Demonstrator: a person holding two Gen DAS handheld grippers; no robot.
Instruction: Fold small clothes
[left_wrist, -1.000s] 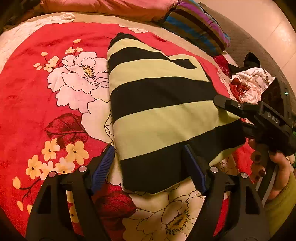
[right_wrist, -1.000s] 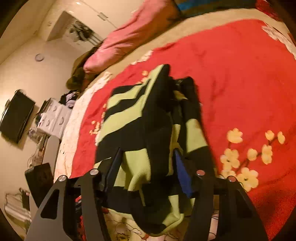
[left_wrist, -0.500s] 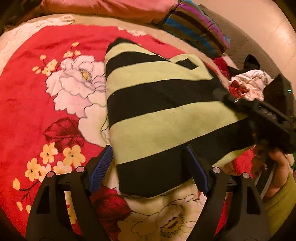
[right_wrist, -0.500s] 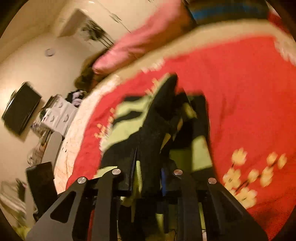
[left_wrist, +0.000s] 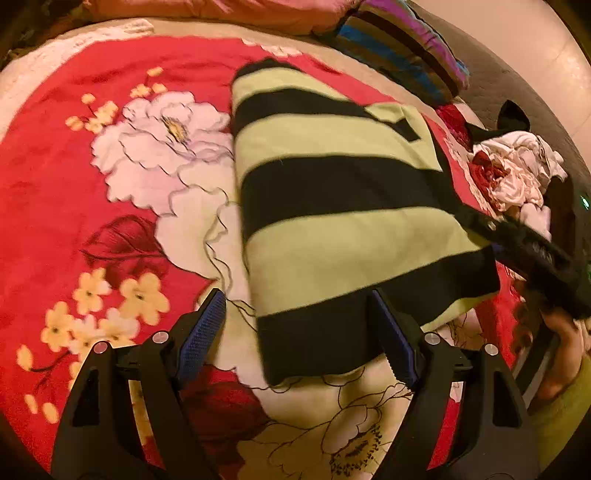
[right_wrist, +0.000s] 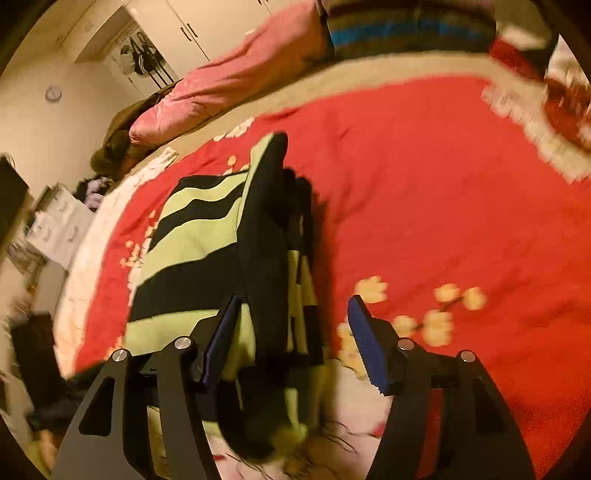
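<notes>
A black and pale-green striped garment (left_wrist: 332, 229) lies folded flat on a red flowered blanket (left_wrist: 55, 192). My left gripper (left_wrist: 295, 306) is open, hovering over the garment's near black hem, and its blue pads touch nothing. My right gripper (right_wrist: 295, 306) is at the garment's right side; its jaws are opening. The garment's bunched edge (right_wrist: 266, 258) lies between them close to the left pad, with a gap at the right pad. In the left wrist view the right gripper (left_wrist: 535, 258) shows blurred, held by a hand (left_wrist: 561, 332).
A pile of white and red clothes (left_wrist: 517, 173) sits at the blanket's right edge. A striped pillow (left_wrist: 402, 48) and a pink pillow (right_wrist: 236, 85) lie at the head of the bed. White drawers (right_wrist: 55, 229) and a wardrobe (right_wrist: 147, 55) stand beyond.
The right gripper closed on the garment's bunched edge half a second ago and has opened again, shifting slightly right. The left gripper has stayed in place.
</notes>
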